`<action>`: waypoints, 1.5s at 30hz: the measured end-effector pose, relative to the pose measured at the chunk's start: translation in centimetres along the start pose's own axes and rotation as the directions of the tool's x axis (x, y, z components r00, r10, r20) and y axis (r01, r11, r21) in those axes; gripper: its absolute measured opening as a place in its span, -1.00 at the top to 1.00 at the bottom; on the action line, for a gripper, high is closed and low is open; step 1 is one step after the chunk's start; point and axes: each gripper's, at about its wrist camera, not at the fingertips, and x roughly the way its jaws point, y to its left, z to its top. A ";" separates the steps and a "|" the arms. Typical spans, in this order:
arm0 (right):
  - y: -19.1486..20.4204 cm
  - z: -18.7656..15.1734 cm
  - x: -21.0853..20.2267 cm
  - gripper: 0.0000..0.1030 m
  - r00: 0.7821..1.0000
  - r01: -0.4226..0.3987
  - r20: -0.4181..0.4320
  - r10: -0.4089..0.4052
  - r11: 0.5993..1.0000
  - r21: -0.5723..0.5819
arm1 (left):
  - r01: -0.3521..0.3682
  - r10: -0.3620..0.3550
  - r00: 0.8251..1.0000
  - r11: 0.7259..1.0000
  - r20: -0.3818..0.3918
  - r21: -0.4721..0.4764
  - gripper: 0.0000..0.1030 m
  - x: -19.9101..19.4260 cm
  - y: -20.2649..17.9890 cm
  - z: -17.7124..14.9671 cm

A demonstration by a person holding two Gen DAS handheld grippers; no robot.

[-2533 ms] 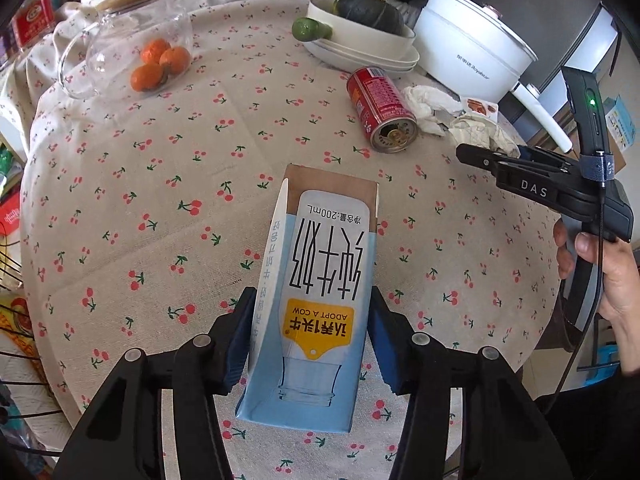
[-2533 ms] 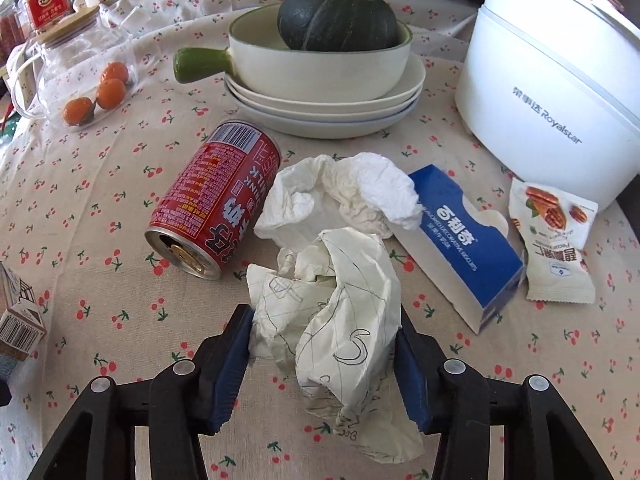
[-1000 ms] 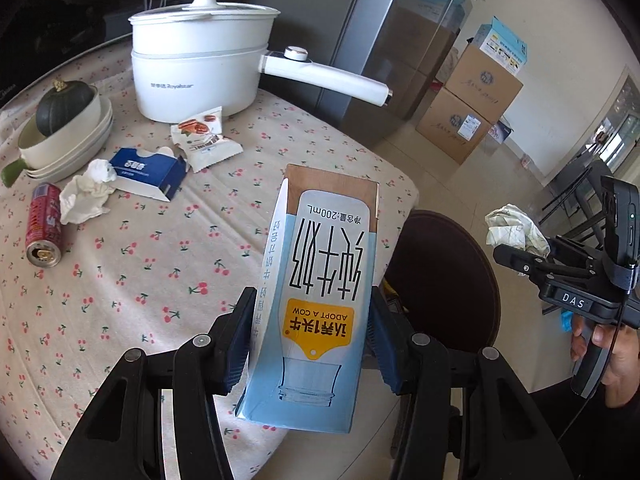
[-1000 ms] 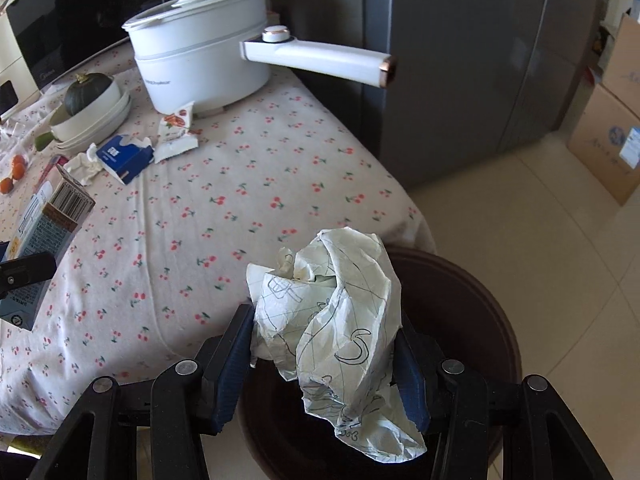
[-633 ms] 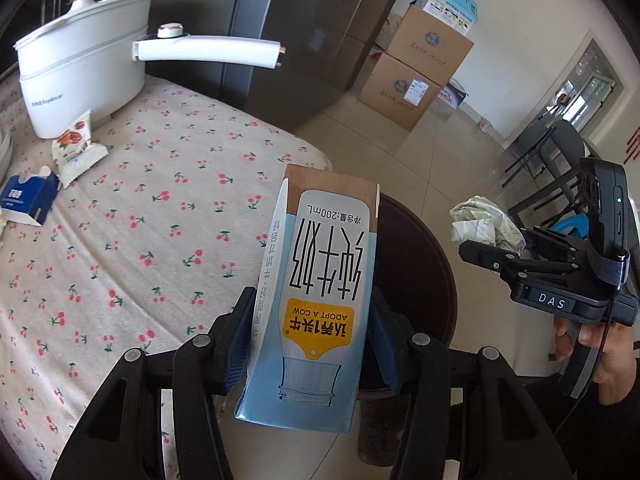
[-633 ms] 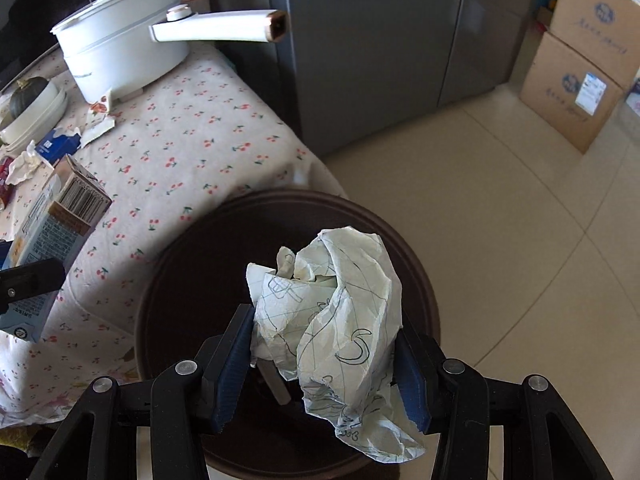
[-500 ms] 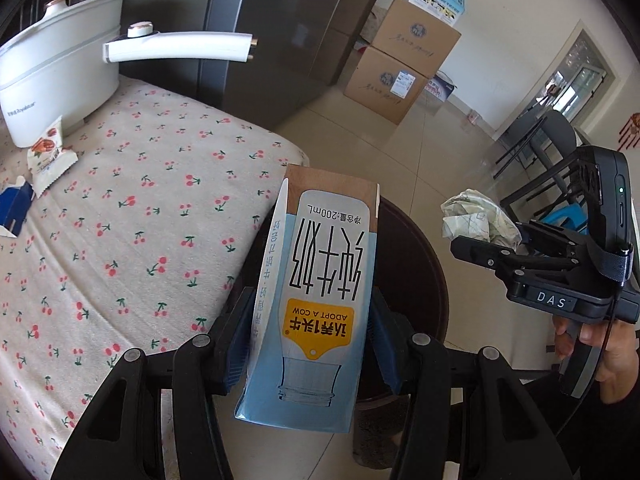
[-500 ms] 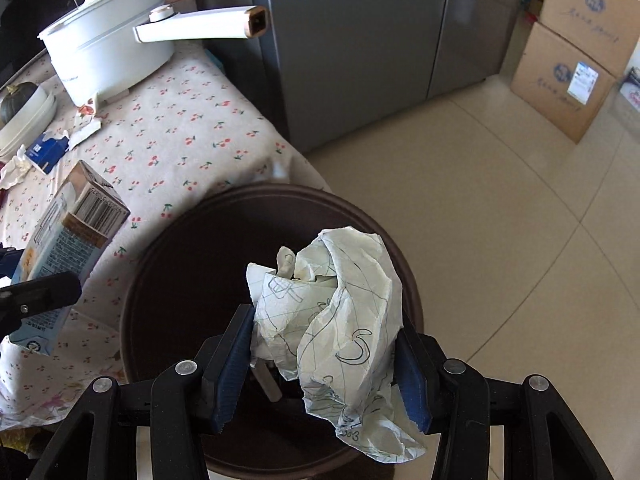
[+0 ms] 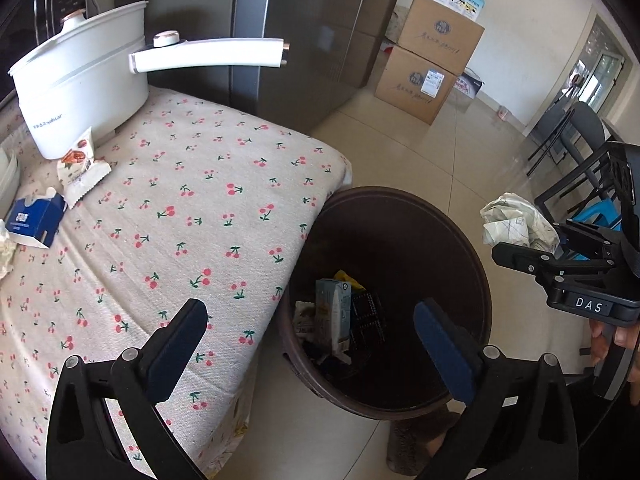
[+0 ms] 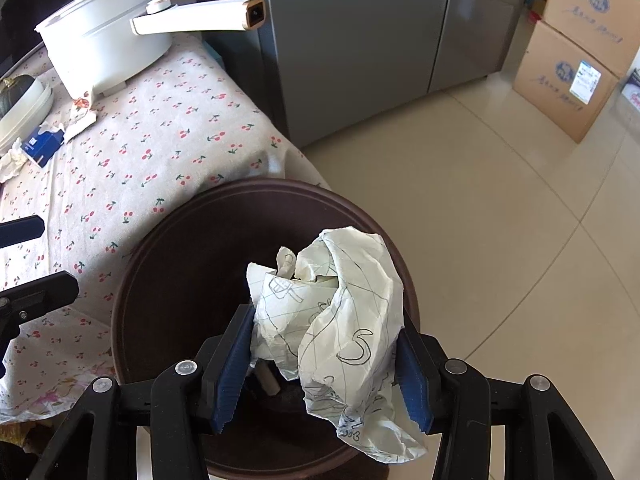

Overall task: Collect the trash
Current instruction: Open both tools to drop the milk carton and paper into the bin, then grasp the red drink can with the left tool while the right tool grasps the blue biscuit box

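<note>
My left gripper [image 9: 312,336] is open and empty above the dark brown trash bin [image 9: 472,264] that stands on the floor by the table edge. The blue milk carton [image 9: 332,312] lies inside the bin among other trash. My right gripper [image 10: 326,352] is shut on a crumpled scribbled paper ball [image 10: 340,312] and holds it over the bin [image 10: 132,280]. In the left wrist view the right gripper [image 9: 520,248] with the paper ball [image 9: 512,224] is at the right of the bin.
The table with a cherry-print cloth [image 9: 180,208] carries a white electric pot [image 9: 80,88] with a long handle, a snack packet [image 9: 80,168], a blue box [image 9: 36,220] and tissue. A grey fridge [image 10: 360,40], cardboard boxes [image 9: 432,56] and chairs [image 9: 576,152] stand on the tiled floor.
My left gripper has opened and the milk carton has dropped into the bin. My right gripper still holds the paper ball and has moved slightly further over the bin.
</note>
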 end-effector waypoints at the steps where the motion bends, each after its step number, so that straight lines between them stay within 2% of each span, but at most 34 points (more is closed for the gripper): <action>1: 0.2 0.0 0.0 -0.13 1.000 -0.002 0.000 0.002 1.000 -0.001 | -0.003 0.003 1.000 1.000 -0.001 -0.009 -1.00 -0.1 0.3 0.0; 3: 0.4 0.2 0.0 -0.27 1.000 -0.007 0.004 0.007 1.000 0.007 | -0.001 0.001 1.000 1.000 -0.005 -0.029 -1.00 -0.4 0.9 -0.1; 5: 0.7 0.4 0.0 -0.82 1.000 -0.006 0.010 0.006 1.000 0.009 | -0.003 0.003 1.000 0.999 -0.003 -0.047 -1.00 -0.7 1.5 -0.3; 6: 0.9 0.6 -0.1 -0.84 1.000 -0.008 0.020 0.008 1.000 0.007 | -0.005 0.005 1.000 0.998 -0.001 -0.056 -1.00 -0.9 1.8 -0.3; 19: 4.1 1.9 -0.1 -0.85 0.999 -0.042 0.017 0.042 0.999 -0.028 | -0.038 0.042 0.999 0.986 0.018 -0.163 -1.00 -4.1 6.6 -1.5; 24: 6.1 3.0 -0.5 -0.85 0.997 -0.065 0.029 0.066 0.997 -0.039 | -0.032 0.041 0.999 0.972 0.034 -0.234 -1.00 -5.7 9.1 -2.0; 30: 9.4 4.5 -1.1 -0.85 0.992 -0.111 0.056 0.115 0.992 -0.062 | -0.059 0.080 0.995 0.949 0.056 -0.309 -1.00 -8.0 12.7 -3.0; 37: 13.9 6.1 -0.4 -0.85 0.988 -0.140 0.058 0.146 0.985 -0.100 | -0.109 0.155 0.985 0.903 0.080 -0.416 -1.00 -11.1 18.1 -4.8; 45: 18.9 9.2 3.1 -0.85 0.981 -0.191 -0.003 0.192 0.972 -0.138 | -0.231 0.307 0.950 0.811 0.055 -0.538 -1.00 -13.5 27.2 -5.7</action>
